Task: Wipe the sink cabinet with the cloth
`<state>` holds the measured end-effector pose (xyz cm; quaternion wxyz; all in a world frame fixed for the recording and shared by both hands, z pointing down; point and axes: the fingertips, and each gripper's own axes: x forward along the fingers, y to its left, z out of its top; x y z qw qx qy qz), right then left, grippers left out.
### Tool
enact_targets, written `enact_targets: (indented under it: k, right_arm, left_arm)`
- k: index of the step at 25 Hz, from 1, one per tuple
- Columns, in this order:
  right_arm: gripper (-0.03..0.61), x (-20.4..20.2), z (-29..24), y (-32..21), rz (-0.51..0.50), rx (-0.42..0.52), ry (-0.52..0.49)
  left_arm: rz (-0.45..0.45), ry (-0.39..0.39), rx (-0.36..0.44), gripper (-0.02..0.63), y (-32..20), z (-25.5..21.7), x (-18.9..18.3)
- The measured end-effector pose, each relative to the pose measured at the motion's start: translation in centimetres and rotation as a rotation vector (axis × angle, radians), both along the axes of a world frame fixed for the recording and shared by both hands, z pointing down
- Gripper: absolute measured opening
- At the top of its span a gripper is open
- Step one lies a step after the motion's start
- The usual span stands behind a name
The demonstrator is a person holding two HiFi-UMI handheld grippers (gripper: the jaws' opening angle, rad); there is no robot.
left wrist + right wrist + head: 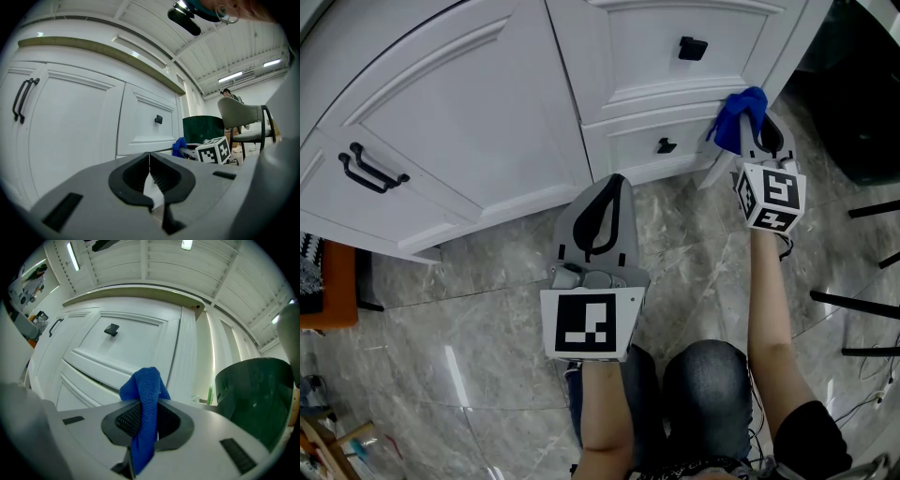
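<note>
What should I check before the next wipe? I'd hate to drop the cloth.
1. Grip: right gripper clamps the cloth: ok.
2. Contact: cloth against the cabinet: cannot tell.
3. Spare hand: left gripper shut, empty: ok.
4. Clearance: left gripper off the cabinet: ok.
5. Fronts: drawers shut: ok.

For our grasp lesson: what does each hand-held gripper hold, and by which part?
The right hand-held gripper pinches the blue cloth around its bunched middle, a fold poking out. The left hand-held gripper is shut, empty.
</note>
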<state>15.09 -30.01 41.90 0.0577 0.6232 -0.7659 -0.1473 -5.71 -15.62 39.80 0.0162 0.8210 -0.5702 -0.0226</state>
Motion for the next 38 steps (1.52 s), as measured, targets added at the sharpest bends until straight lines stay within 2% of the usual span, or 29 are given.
enact_targets:
  k: [9,13,17,20,26,31,38]
  right_arm:
    - [0.06,0.6,0.0,-0.2,0.025,-0.009,-0.007]
    - [0.06,-0.4,-0.6,1.2,-0.004,-0.034,-0.057]
    - [0.06,-6.1,-1.7,5.4,-0.177,0.013,-0.091]
    - [0.06,-11.7,-1.0,7.2,-0.324,-0.009,-0.118]
    - [0.06,-20.9,3.1,8.9,-0.531,-0.078,0.001]
    - [0.06,-23.7,6.1,7.6,-0.542,-0.147,0.075]
    - [0.06,-24.2,6.6,6.5,-0.554,-0.148,0.065]
  left_arm:
    - [0.007,0.0,-0.001,0.006,0.1,0.0,0.2]
    - [-0.014,-0.009,0.006,0.006,0.2,-0.3,-0.4]
    - [-0.062,-0.051,-0.009,0.006,0.0,0.1,-1.9]
    - [-0.075,-0.075,-0.012,0.006,0.0,0.3,-2.7]
    - [-0.114,-0.091,-0.009,0.006,0.3,0.3,-4.3]
    - [-0.131,-0.075,-0.013,0.006,0.2,0.5,-5.2]
    - [-0.12,-0.065,-0.029,0.006,-0.3,1.2,-5.3]
